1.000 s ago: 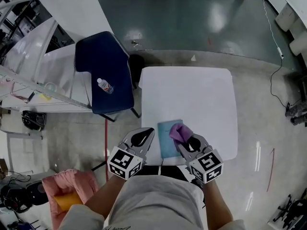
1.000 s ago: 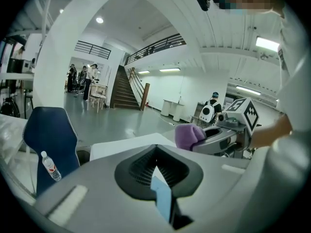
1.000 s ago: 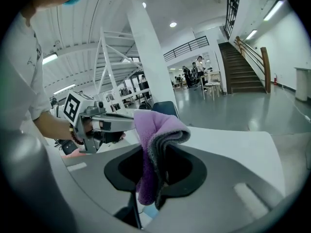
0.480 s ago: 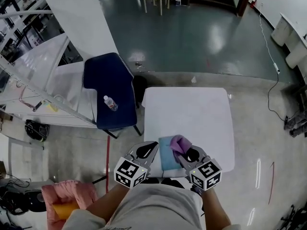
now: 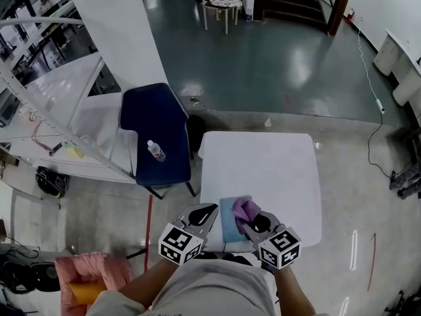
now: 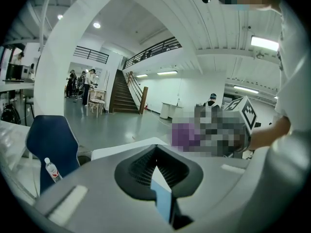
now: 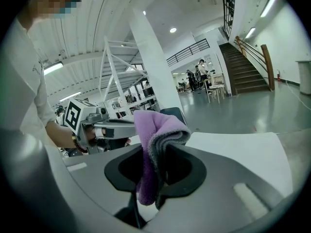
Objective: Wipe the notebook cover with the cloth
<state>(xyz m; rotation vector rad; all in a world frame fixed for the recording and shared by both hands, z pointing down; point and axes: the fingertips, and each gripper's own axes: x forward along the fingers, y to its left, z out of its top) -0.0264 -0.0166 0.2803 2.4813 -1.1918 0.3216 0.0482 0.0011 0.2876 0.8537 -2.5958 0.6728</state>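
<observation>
A light blue notebook [image 5: 228, 228] lies at the near edge of the white table [image 5: 263, 170]. My right gripper [image 5: 248, 218] is shut on a folded purple cloth [image 5: 244, 209], which rests over the notebook's upper right part. In the right gripper view the cloth [image 7: 154, 140] stands up between the jaws of the right gripper [image 7: 158, 154]. My left gripper [image 5: 212, 209] hovers just left of the notebook with its jaws together and nothing in them. Through the left gripper [image 6: 155, 149] a sliver of the notebook [image 6: 163, 200] shows below.
A navy chair [image 5: 158, 127] with a water bottle [image 5: 156, 151] on it stands left of the table. Metal shelving [image 5: 46, 110] runs along the left. A pink bundle [image 5: 89, 272] lies on the floor at lower left. A cable [image 5: 375, 104] trails at the right.
The head camera has tilted up, so table and grippers sit lower in the frame. The cloth stays over the notebook's upper right, and the left gripper stays beside the notebook.
</observation>
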